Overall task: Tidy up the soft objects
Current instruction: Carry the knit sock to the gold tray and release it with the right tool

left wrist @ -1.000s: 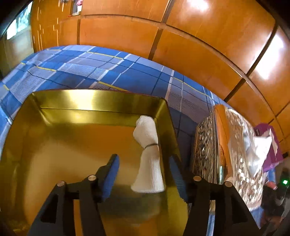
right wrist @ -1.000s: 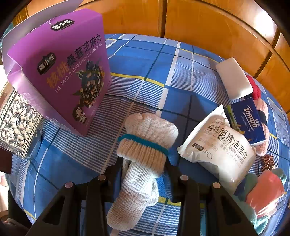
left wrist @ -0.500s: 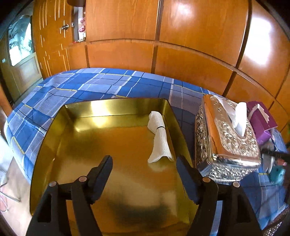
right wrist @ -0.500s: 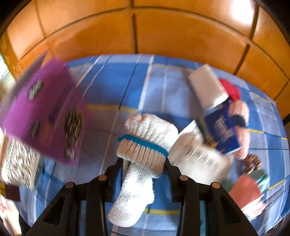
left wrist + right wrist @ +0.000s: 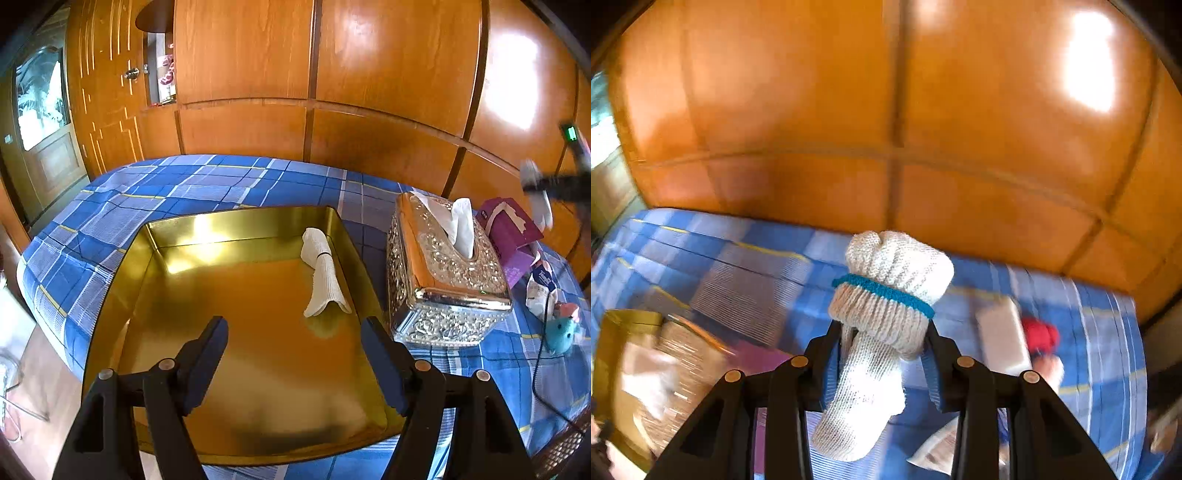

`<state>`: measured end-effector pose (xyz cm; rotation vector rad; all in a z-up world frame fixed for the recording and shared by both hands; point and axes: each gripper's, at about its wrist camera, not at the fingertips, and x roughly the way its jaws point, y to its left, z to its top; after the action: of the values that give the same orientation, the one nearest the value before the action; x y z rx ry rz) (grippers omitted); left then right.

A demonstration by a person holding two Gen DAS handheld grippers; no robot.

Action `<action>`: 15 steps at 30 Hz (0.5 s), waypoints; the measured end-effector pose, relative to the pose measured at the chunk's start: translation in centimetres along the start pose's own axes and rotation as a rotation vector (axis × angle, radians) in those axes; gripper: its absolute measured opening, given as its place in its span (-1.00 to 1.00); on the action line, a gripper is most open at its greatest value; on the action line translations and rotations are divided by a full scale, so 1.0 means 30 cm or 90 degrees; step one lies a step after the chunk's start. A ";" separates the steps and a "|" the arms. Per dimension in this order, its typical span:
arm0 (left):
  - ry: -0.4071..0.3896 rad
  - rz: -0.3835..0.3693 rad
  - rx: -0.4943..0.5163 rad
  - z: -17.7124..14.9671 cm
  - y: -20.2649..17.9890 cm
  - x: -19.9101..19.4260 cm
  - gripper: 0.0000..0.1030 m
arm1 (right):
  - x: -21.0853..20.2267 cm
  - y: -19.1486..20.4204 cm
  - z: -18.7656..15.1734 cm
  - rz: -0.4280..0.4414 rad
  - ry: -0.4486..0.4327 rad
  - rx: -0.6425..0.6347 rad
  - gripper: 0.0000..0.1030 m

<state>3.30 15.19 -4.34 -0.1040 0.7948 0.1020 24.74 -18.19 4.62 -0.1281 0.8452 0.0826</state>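
A gold metal tray (image 5: 155, 236) lies on the blue checked cloth. Inside it, against the right wall, lies a rolled white knit glove (image 5: 320, 273) with a dark band. My left gripper (image 5: 295, 365) hovers over the tray's near half, open, nothing between its fingers. My right gripper (image 5: 881, 354) is shut on a second rolled white knit glove (image 5: 886, 295) with a teal band, held up in the air above the bed. In the left wrist view that right gripper (image 5: 554, 182) shows blurred at the far right.
A silver embossed tissue box (image 5: 443, 273) stands right of the tray, a purple carton (image 5: 511, 232) behind it. Packets and plush toys (image 5: 561, 328) lie further right. A white packet (image 5: 1003, 339) and a red soft thing (image 5: 1039, 334) lie on the bed. Wood panelling rises behind.
My left gripper let go of the dark-banded glove, opened wider and drew back from it. My right gripper lifted the teal-banded glove off the cloth and swung leftward toward the tray.
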 end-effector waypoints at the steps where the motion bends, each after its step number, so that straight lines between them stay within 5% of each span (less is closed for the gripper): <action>1: 0.000 0.001 0.000 -0.003 0.002 -0.002 0.45 | -0.021 0.052 0.020 0.021 -0.013 -0.016 -0.27; 7: 0.000 0.014 -0.007 -0.023 0.030 -0.015 0.46 | -0.117 0.373 0.033 0.170 -0.047 -0.114 -0.27; 15: -0.014 0.048 -0.017 -0.046 0.084 -0.035 0.54 | -0.179 0.718 -0.140 0.324 -0.002 -0.219 -0.27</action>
<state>1.27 17.43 -4.69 -0.0975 0.7762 0.1848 15.42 2.40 4.18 -0.2332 0.8385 0.7080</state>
